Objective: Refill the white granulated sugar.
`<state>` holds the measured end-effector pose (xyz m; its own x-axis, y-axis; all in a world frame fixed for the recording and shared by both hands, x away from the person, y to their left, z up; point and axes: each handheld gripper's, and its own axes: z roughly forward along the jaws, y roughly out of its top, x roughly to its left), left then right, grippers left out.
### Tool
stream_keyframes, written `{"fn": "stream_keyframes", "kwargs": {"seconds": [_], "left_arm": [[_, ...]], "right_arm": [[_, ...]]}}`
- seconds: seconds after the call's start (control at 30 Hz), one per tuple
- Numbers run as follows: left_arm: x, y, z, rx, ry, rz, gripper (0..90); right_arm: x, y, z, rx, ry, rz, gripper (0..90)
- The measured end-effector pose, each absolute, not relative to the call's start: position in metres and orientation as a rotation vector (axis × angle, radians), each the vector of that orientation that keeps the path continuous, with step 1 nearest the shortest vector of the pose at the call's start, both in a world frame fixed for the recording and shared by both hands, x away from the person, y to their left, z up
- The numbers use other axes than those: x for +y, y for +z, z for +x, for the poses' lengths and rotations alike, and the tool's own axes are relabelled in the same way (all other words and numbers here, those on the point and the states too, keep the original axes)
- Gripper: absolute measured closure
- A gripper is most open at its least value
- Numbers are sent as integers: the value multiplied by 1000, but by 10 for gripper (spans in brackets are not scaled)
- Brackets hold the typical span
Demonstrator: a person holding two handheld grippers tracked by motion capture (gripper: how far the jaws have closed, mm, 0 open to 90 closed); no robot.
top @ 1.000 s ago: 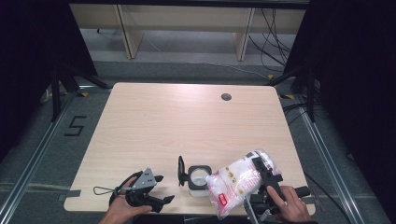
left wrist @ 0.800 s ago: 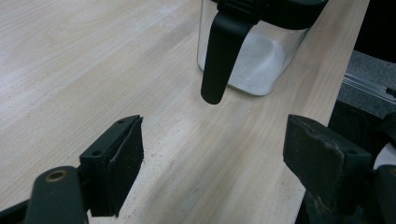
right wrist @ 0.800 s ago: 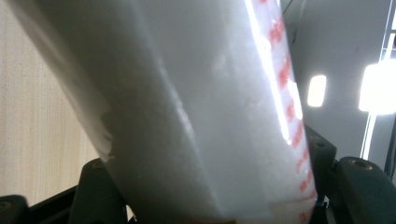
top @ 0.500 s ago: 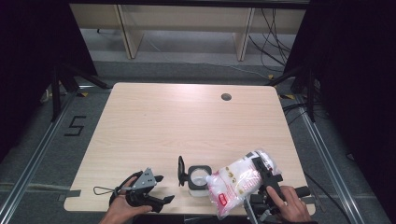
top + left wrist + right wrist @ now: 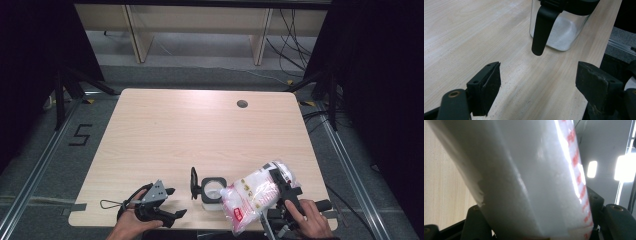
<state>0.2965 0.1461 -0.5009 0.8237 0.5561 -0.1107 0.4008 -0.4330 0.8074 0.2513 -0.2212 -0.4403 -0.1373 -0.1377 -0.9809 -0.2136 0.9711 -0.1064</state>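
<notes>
A clear square jar (image 5: 211,191) with a black rim stands near the table's front edge, its hinged black lid (image 5: 193,183) flipped open to its left. White powder lies in the jar (image 5: 564,30), whose lid clasp (image 5: 542,30) hangs down in front. My right gripper (image 5: 280,192) is shut on a plastic bag of white powder (image 5: 255,195) with red print, tilted with its lower end beside the jar's mouth. The bag (image 5: 529,177) sits between the jaws. My left gripper (image 5: 172,202) rests open on the table left of the jar, its jaws (image 5: 539,90) wide apart with nothing between.
The pale wooden table (image 5: 200,135) has a round cable hole (image 5: 242,104) at the back right. Wooden shelf legs (image 5: 135,35) stand on the floor beyond it, and black stands flank both sides.
</notes>
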Motion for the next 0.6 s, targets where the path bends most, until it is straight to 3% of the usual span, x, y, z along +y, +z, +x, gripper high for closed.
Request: {"fn": "stream_keyframes", "kwargs": {"seconds": [0.6], "left_arm": [[147, -501, 298, 696, 218, 2087, 198]], "right_arm": [[-222, -442, 252, 1723, 92, -252, 380]]}}
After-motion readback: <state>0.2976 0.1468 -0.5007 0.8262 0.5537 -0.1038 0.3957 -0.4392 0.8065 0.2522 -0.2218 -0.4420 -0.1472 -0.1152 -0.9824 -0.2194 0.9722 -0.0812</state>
